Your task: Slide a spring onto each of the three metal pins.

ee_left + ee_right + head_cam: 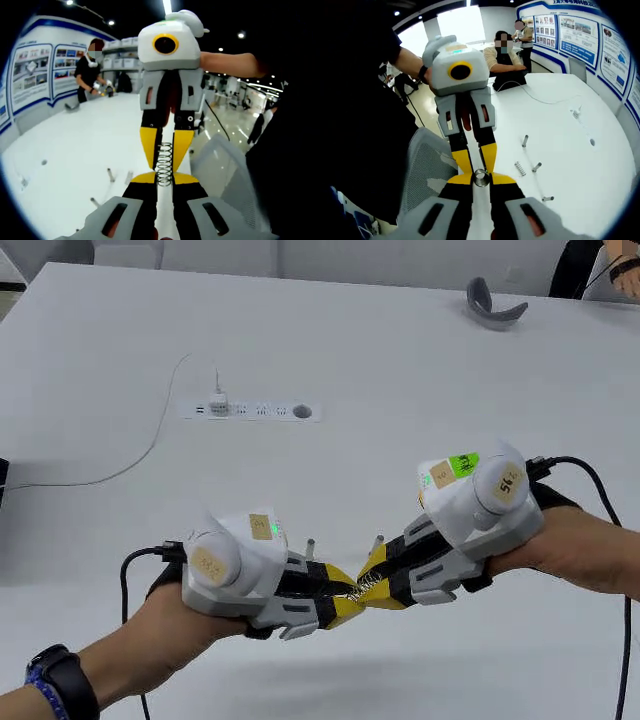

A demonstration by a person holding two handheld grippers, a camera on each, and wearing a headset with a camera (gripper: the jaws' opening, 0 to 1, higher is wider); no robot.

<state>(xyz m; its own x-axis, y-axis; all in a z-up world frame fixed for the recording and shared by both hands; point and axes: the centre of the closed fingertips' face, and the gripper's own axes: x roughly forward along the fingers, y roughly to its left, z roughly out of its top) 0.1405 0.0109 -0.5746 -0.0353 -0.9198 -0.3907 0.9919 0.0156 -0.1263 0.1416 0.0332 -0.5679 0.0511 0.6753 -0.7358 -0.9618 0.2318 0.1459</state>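
Left gripper: I'm holding it on my side of the strip, well apart from it, tips pointing across at the other gripper.
Left fingers: they're sitting at a narrow gap and pinching the near end of the spring.
Right gripper: I'm holding it nose to nose with the left one, on the same side of the strip and further right along it.
Right fingers: they're also sitting nearly closed and gripping the spring's other end. In the right gripper view I'm looking at the coil end-on.
Spring: it's hanging in the air on my side of the strip, bridging the two pairs of yellow tips above the table.
Pins: three are sitting on the table between the strip and the grippers. In the head view two are standing upright just behind the tips.
Loose spring: it's lying flat among the pins, just beside one of them, nearer me than the strip.
Cable: it's trailing off from the strip toward the left.
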